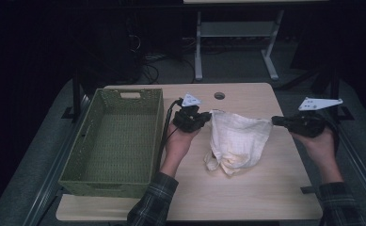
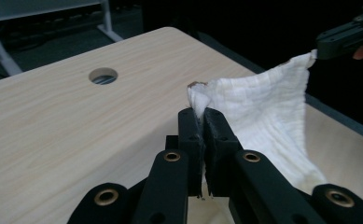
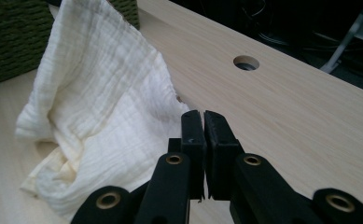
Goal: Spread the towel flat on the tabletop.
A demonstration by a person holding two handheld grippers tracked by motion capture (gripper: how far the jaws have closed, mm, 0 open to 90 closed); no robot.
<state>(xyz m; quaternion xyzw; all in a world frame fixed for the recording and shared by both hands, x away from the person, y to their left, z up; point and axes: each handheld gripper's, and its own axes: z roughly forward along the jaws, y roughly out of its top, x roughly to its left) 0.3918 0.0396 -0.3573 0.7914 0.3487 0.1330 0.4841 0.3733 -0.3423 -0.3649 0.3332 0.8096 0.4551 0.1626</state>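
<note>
I've got the white cloth [image 1: 237, 141] strung up btwn both claws over the middle-right of the table [image 1: 246, 197]. Left claw [image 1: 204, 117] is clamped on the cloth's left top corner; in the left gripper view I see the jaws pressed together w/ a bunched bit of fabric poking up from the tips [image 2: 202, 114]. Right claw [image 1: 275, 121] meets the opposite top corner in the high view, and from the left gripper view that far claw [image 2: 320, 50] sits right at the cloth's corner [image 2: 305, 63]. In the right gripper view the jaws are closed to a thin slit [image 3: 203, 122], cloth [image 3: 100, 107] runs off to the left of them, but I can't see fabric btwn the tips there, so actual pinch on that side I can't confirm from that cam.

Top edge of cloth spans claw to claw, sagging slightly. Rest hangs down, and the lower end lies crumpled on the table.

Green woven basket [image 1: 89, 146] sits on the left part of the table, just beside my left hand [image 1: 179, 141], apart from the cloth. Round hole [image 1: 219, 95] in the table at the far edge, beyond the cloth.
</note>
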